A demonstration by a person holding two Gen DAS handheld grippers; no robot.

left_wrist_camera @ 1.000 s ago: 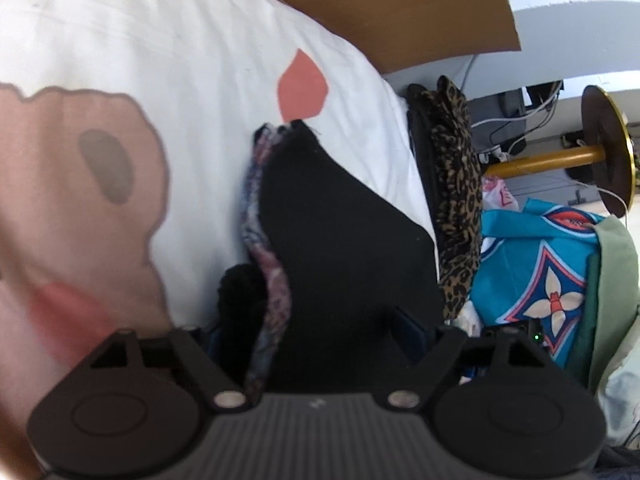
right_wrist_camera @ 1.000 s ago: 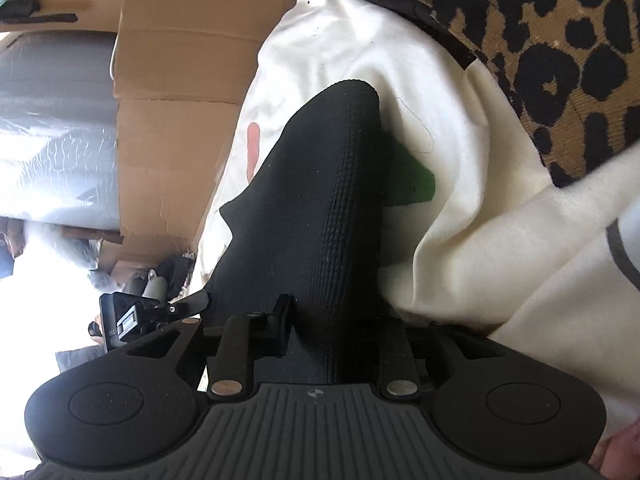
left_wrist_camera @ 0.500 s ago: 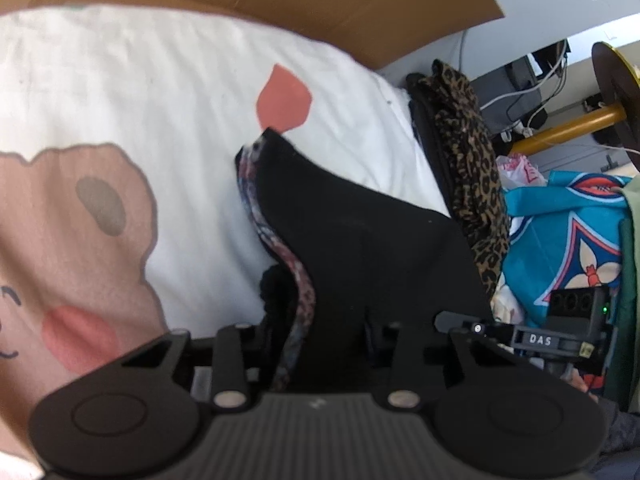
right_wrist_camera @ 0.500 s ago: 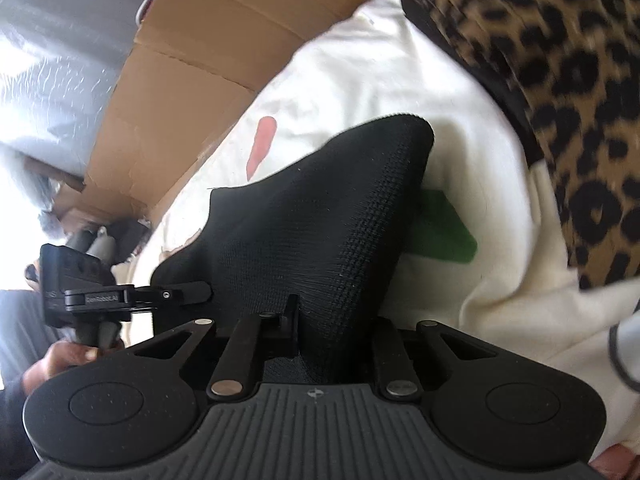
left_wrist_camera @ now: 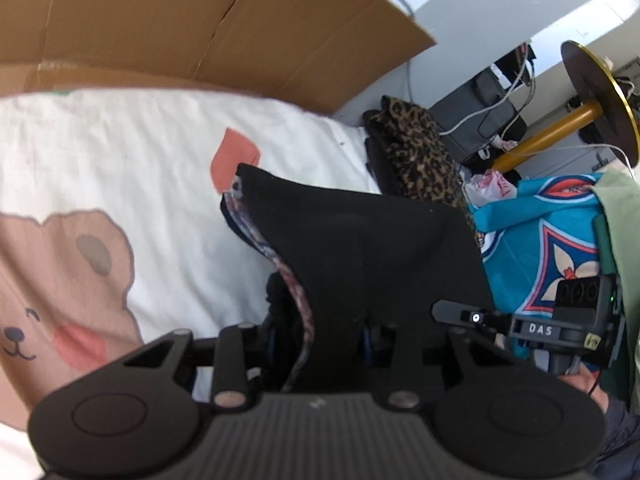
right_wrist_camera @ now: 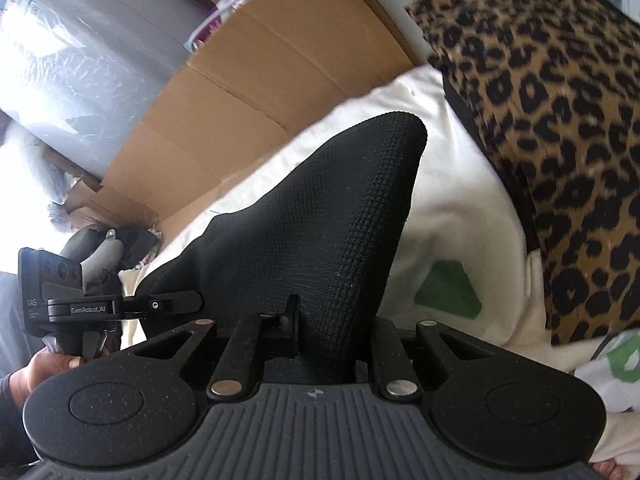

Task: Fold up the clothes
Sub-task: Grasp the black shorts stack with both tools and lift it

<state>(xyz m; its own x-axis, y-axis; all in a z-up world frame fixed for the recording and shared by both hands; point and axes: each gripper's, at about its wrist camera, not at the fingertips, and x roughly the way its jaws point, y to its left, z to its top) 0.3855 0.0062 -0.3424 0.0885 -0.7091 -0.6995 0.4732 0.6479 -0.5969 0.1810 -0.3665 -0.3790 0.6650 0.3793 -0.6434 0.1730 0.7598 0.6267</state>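
Note:
A black knit garment (left_wrist_camera: 360, 240) with a patterned inner edge (left_wrist_camera: 296, 292) hangs stretched between both grippers above the white bear-print sheet (left_wrist_camera: 120, 152). My left gripper (left_wrist_camera: 320, 332) is shut on one bunched end of it, its tips buried in the cloth. In the right wrist view the same black garment (right_wrist_camera: 320, 220) rises to a point, and my right gripper (right_wrist_camera: 332, 328) is shut on its near edge. Each gripper shows in the other's view: the right gripper (left_wrist_camera: 472, 316) at right, the left gripper (right_wrist_camera: 160, 305) at left, held by a hand (right_wrist_camera: 48, 364).
A leopard-print garment (right_wrist_camera: 560, 120) lies on the sheet's far side (left_wrist_camera: 420, 160). A cardboard sheet (left_wrist_camera: 200, 20) borders the bed. A turquoise patterned cloth (left_wrist_camera: 540, 232) and a gold stand (left_wrist_camera: 560, 128) with cables sit beyond. A plastic-wrapped grey roll (right_wrist_camera: 80, 60) stands behind the cardboard.
Both grippers have risen with the black garment, pulling it up off the sheet. The left jaws went from wide apart to closed on the cloth. Both wrists have rolled.

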